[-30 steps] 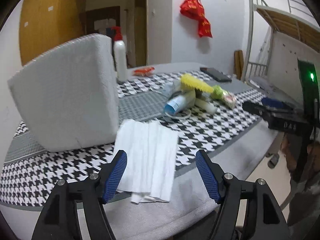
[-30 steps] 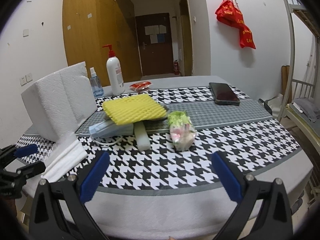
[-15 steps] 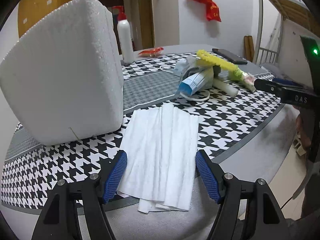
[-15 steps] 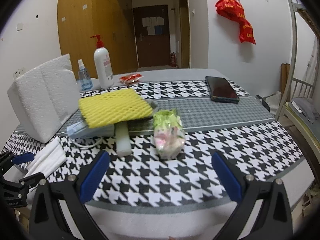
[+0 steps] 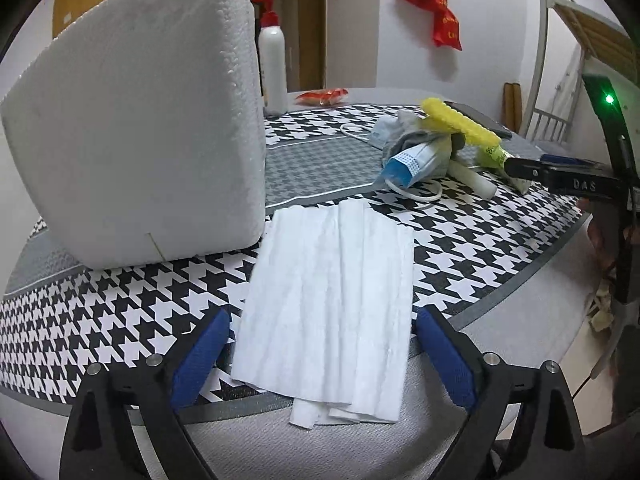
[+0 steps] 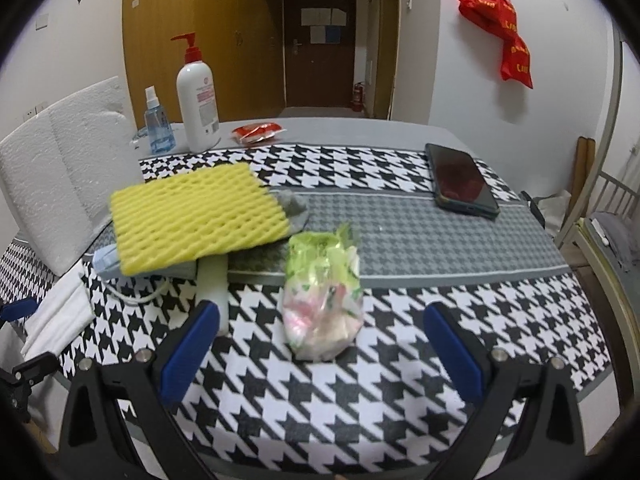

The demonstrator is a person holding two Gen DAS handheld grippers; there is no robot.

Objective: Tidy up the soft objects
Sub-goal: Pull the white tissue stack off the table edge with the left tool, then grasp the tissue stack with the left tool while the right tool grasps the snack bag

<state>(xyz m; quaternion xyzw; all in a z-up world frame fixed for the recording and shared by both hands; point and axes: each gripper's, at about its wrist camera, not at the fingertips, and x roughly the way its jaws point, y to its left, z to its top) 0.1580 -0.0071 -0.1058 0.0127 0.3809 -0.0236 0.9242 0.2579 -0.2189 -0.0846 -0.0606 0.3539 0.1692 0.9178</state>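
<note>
The left gripper (image 5: 322, 354) has just been opening; its fingers straddle the folded tissues (image 5: 332, 300) at lower centre. Close low to catch every layer. The right gripper (image 6: 320, 344), wide, frames the crinkly packet (image 6: 322, 292).

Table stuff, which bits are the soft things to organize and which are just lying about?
For the job:
white tissue stack
yellow foam net
blue face mask
crinkly plastic packet
white foam block

Lying about:
phone
pump bottle
small spray bottle
red sachet
</note>
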